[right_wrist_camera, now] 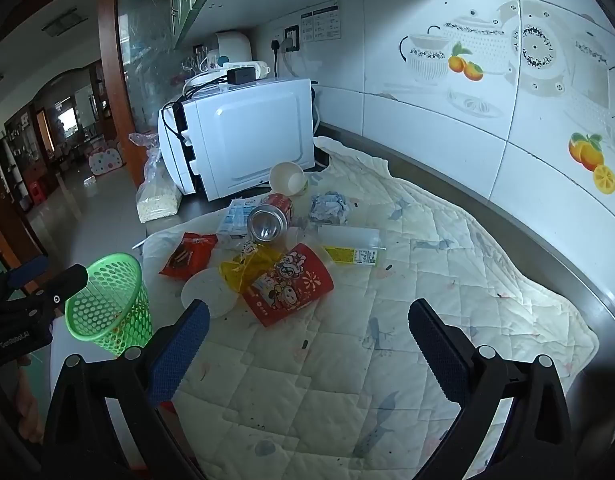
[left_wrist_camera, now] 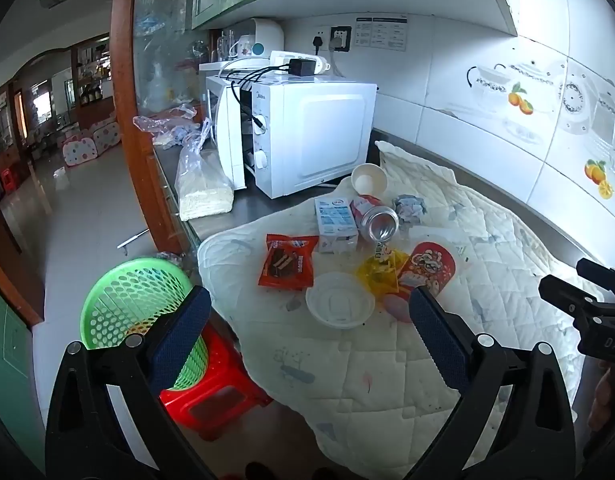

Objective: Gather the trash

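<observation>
Spread blue-padded fingers (left_wrist_camera: pixel 183 340), empty; ahead, light crushable red printed paper cup (left_wrist_camera: pixel 425 276) (grip mid-wall gently).

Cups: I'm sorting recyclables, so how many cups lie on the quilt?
2. A white paper cup lies tipped beside the microwave; a red printed cup lies nearer, against the yellow wrapper. Others may hide beneath the litter.

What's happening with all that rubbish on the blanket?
A person holds two grippers above a quilted cloth strewn with trash: a soda can, a red cup, a paper cup, a snack packet and a white lid. The left gripper and right gripper are both open and hold nothing. A green basket waits on a red stool beside the counter.
</observation>
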`<act>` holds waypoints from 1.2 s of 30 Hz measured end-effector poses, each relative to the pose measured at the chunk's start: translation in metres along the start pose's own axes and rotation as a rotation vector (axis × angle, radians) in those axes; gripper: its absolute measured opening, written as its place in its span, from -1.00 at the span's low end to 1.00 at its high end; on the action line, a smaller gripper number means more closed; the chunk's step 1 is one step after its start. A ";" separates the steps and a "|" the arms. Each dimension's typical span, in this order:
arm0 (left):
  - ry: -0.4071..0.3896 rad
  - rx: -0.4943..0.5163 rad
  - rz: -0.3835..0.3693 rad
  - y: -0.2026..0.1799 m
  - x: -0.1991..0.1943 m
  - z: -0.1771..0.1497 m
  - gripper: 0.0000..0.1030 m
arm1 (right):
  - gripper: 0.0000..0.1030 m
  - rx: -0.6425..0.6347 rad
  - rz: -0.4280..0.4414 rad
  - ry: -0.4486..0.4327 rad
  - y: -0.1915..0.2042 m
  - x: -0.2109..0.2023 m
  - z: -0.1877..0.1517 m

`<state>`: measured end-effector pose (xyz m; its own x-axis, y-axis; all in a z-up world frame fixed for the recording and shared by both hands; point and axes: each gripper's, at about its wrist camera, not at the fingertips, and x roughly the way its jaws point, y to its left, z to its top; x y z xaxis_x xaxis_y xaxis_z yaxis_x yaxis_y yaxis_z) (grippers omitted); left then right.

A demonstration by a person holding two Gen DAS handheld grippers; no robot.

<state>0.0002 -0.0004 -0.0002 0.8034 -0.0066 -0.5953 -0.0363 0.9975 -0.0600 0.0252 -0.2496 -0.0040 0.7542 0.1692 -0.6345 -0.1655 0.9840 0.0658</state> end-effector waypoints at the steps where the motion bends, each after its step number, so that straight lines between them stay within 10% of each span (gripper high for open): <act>1: -0.001 0.001 0.000 0.000 0.000 0.000 0.90 | 0.88 -0.002 -0.002 0.004 0.000 0.000 0.000; 36: -0.052 0.006 0.053 0.000 -0.016 0.008 0.90 | 0.88 -0.007 0.039 -0.012 0.006 -0.001 0.000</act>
<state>-0.0084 0.0007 0.0158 0.8304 0.0500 -0.5549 -0.0765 0.9968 -0.0245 0.0232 -0.2440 -0.0032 0.7547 0.2079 -0.6222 -0.1994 0.9763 0.0844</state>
